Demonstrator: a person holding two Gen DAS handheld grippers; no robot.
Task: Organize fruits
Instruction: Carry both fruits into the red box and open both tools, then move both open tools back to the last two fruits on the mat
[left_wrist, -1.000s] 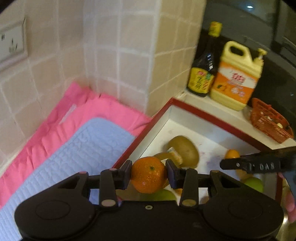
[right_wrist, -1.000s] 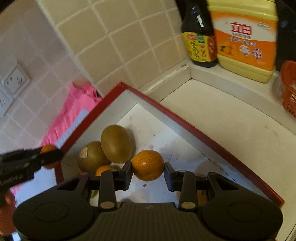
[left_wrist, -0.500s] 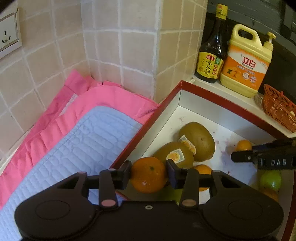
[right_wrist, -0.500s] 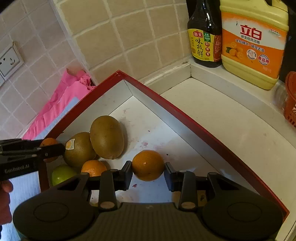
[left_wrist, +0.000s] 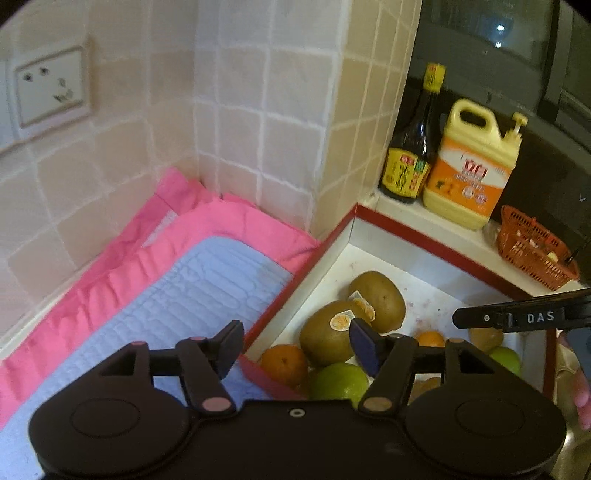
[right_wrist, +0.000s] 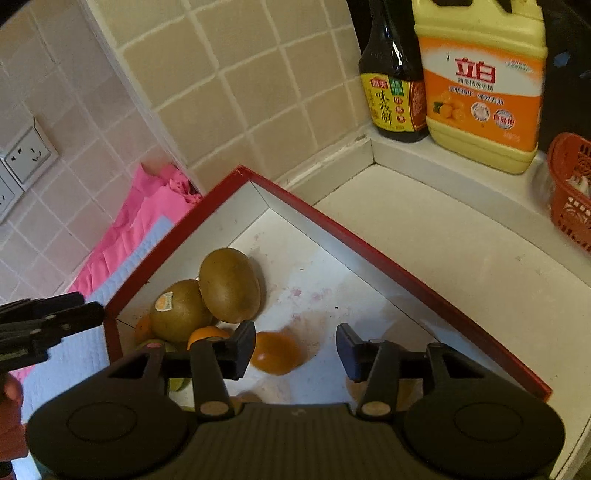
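Observation:
A red-rimmed white box (left_wrist: 413, 236) (right_wrist: 369, 243) holds two brown kiwis (left_wrist: 380, 295) (right_wrist: 229, 284), several oranges and green fruits (left_wrist: 338, 380). My left gripper (left_wrist: 297, 345) is open and empty above the box's near left edge; an orange (left_wrist: 284, 363) lies in the box just below it. My right gripper (right_wrist: 295, 347) is open and empty over the box floor; an orange (right_wrist: 275, 352), blurred, lies between and below its fingers. Each gripper shows as a black bar in the other's view.
A pink and pale-blue quilted mat (left_wrist: 177, 291) lies left of the box against the tiled wall. A dark sauce bottle (right_wrist: 393, 92), a yellow detergent jug (right_wrist: 480, 92) and a red basket (right_wrist: 570, 206) stand on the counter ledge behind.
Both grippers have opened and let go of their oranges, which now lie in the box. The left gripper has also lifted a little.

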